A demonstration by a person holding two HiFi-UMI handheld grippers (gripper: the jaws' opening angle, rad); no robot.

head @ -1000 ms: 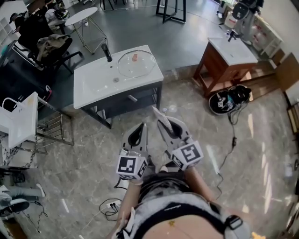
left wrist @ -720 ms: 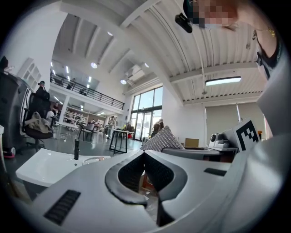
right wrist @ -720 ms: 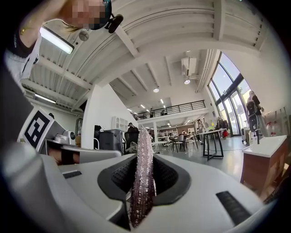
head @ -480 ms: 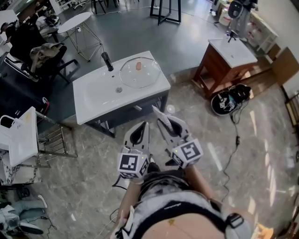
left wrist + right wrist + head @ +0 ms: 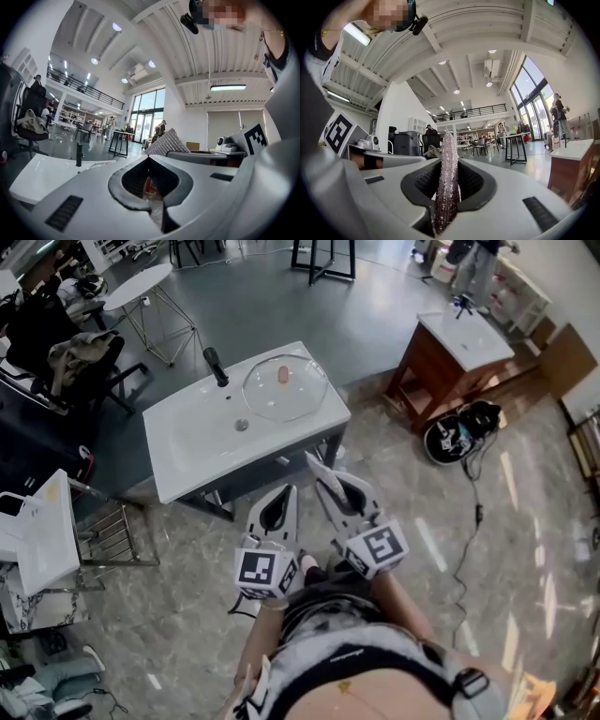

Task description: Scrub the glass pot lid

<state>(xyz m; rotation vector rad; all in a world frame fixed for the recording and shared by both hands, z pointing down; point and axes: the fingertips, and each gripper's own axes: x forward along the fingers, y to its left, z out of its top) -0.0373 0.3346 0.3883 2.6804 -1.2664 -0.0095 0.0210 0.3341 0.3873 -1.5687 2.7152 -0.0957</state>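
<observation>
The glass pot lid, clear with a small orange knob, lies flat on the right part of the white sink vanity, close to a black faucet. Both grippers are held level in front of the vanity, short of its near edge and apart from the lid. My left gripper is shut with nothing between its jaws. My right gripper is shut on a silvery scrubbing cloth, which sticks out past the fingertips. The faucet and white basin appear at the lower left of the left gripper view.
A wooden cabinet with a white top stands at the right, a black device with cables on the floor beside it. At the back left are a round white table and a dark chair with clothes. A white basin piece rests on a rack at the left.
Both grippers and the head camera have moved forward toward the vanity, which now sits nearer and lower in the head view. Neither gripper's jaws have changed.
</observation>
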